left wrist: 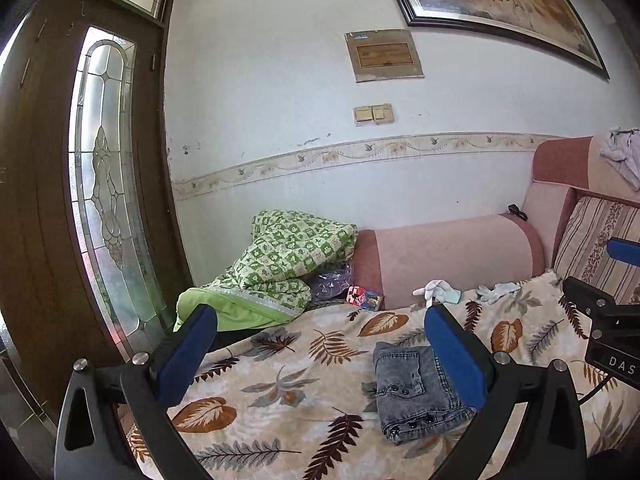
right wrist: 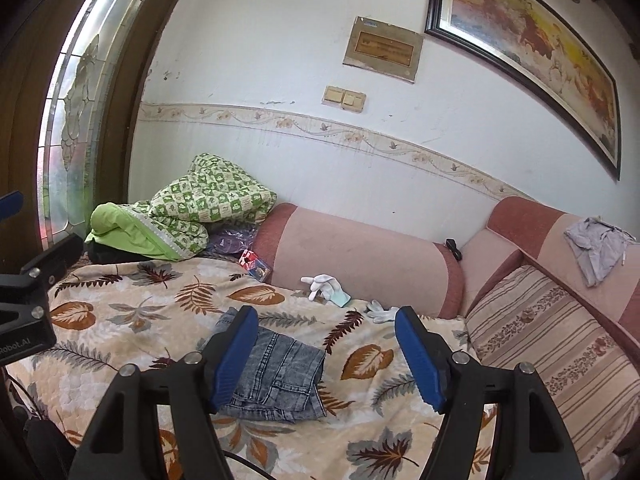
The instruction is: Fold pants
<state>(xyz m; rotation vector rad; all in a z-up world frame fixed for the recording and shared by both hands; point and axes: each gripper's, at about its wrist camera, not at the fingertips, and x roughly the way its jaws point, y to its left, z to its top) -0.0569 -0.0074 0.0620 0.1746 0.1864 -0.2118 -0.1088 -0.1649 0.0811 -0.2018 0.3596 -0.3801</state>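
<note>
Pants [left wrist: 416, 390] folded into a compact grey denim bundle, lying on the leaf-print cover [left wrist: 304, 364] of the sofa [left wrist: 452, 256]. Left gripper [left wrist: 320, 348] fingers wide apart, empty, above the cover. Right gripper [right wrist: 326, 356] fingers also apart, empty, pants below. Legible: "DAS" on right gripper body, "Robot.AI" on left. Wall plaque [right wrist: 383, 50] text unreadable

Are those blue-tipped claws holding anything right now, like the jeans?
Nothing is held. Both the left tool and right tool are open above the bedspread, and the folded jeans lie free on it.
</note>
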